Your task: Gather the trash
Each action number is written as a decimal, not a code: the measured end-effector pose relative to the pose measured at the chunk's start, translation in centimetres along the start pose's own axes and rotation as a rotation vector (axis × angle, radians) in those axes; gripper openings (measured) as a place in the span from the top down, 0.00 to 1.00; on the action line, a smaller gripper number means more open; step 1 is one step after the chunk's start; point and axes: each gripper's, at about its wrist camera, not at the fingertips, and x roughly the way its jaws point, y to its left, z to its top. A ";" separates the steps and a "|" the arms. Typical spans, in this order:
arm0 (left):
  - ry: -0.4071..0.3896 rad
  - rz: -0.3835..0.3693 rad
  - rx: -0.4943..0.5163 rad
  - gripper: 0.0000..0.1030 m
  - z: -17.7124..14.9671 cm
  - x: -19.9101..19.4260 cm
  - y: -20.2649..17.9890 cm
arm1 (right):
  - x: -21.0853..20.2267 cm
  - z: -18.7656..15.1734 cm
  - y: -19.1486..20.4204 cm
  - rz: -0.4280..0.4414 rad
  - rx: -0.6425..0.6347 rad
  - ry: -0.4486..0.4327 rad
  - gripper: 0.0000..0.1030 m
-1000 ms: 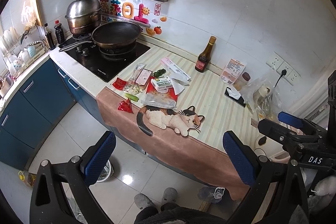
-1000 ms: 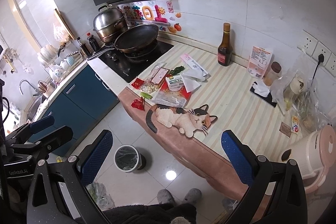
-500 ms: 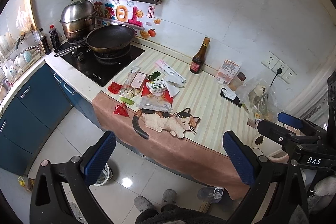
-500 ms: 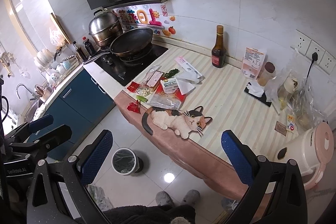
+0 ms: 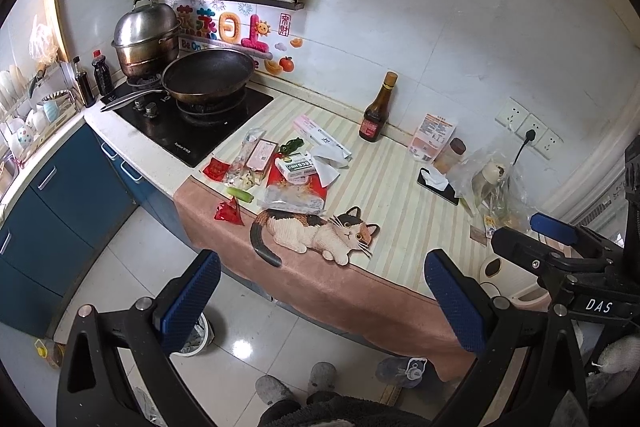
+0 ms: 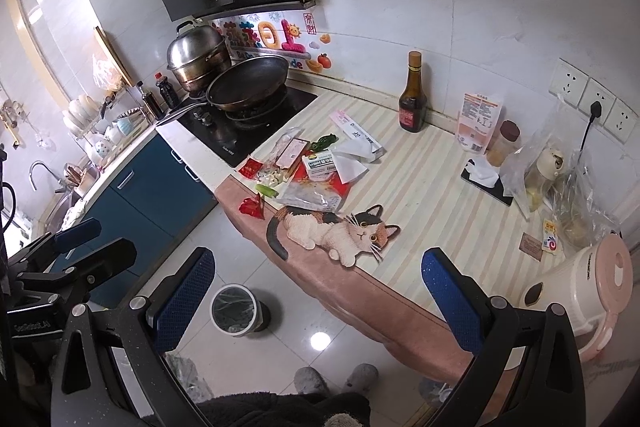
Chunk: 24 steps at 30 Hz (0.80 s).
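Note:
A heap of trash lies on the striped counter mat beside the stove: a crumpled red wrapper near the mat's edge, a clear plastic bag, a small green-and-white box, white paper and a green scrap. A small bin stands on the floor below. My left gripper and right gripper hang open in front of the counter, well short of the trash, with nothing between their fingers.
A cat picture is printed on the mat. A wok and a steel pot sit on the stove. A dark bottle, a pink kettle, bags and jars stand on the right. A person's slippers rest on the floor.
Both cameras have drifted slightly, so the counter has shifted a little in view. Both grippers have stayed open and the trash has not moved.

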 end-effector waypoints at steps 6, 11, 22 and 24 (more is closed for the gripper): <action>-0.001 0.001 0.002 0.00 0.0 0.1 -0.1 | -0.1 0.1 -0.4 -0.007 0.000 -0.001 0.00; -0.003 -0.002 0.003 0.00 0.2 0.1 -0.2 | -0.2 0.3 -0.7 -0.004 0.000 -0.003 0.00; -0.002 -0.005 0.001 0.00 0.0 0.0 -0.4 | -0.3 0.2 -0.6 -0.005 0.002 -0.003 0.00; -0.002 -0.007 0.000 0.00 0.1 0.1 -0.5 | -0.3 0.1 -0.5 -0.006 0.001 -0.003 0.00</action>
